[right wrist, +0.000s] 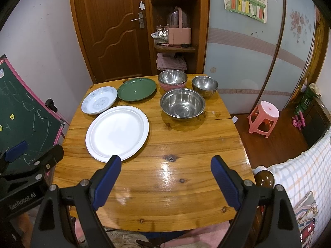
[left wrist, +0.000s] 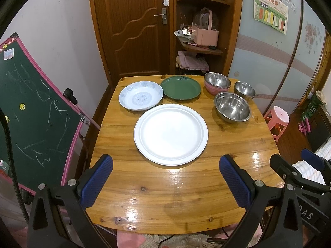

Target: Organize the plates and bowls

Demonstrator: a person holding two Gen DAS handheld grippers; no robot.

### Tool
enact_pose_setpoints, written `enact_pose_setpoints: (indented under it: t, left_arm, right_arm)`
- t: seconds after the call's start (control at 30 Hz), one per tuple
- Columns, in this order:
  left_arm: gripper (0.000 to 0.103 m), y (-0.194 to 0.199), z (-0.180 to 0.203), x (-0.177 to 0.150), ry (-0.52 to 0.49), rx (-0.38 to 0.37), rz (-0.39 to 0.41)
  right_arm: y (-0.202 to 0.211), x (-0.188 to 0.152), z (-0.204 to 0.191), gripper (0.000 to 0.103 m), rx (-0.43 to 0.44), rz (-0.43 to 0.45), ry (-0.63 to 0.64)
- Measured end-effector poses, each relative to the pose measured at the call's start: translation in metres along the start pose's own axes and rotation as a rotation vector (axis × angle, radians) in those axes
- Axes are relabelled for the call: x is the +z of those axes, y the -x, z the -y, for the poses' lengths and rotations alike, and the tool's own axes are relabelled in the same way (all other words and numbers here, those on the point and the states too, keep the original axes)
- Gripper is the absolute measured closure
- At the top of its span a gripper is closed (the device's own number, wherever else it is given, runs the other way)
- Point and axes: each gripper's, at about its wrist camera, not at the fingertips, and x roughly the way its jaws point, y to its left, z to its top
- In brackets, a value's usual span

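Note:
A large white plate (left wrist: 170,134) (right wrist: 117,133) lies mid-table. Behind it lie a blue-patterned deep plate (left wrist: 140,98) (right wrist: 99,103) and a green plate (left wrist: 180,87) (right wrist: 137,89). On the right stand a large steel bowl (left wrist: 232,107) (right wrist: 182,103), a small steel bowl (left wrist: 244,90) (right wrist: 204,86) and a steel bowl nested in a pink bowl (left wrist: 217,83) (right wrist: 172,79). My left gripper (left wrist: 165,161) is open and empty over the near table, in front of the white plate. My right gripper (right wrist: 165,162) is open and empty over the near table, right of the white plate.
The wooden table (left wrist: 175,196) (right wrist: 186,144) stands before a door and a corner shelf (left wrist: 202,24). A chalkboard easel (left wrist: 35,113) leans at the left. A pink stool (right wrist: 263,117) and a checked cloth (right wrist: 300,175) are at the right.

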Motion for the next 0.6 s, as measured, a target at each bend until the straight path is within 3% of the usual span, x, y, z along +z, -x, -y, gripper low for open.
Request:
enact_pose_setpoints:
  t: [0.6]
  left_arm:
    - [0.001, -0.002, -0.006, 0.004, 0.007, 0.001, -0.009]
  right_arm:
    - [-0.004, 0.005, 0.0, 0.014, -0.001, -0.001, -0.006]
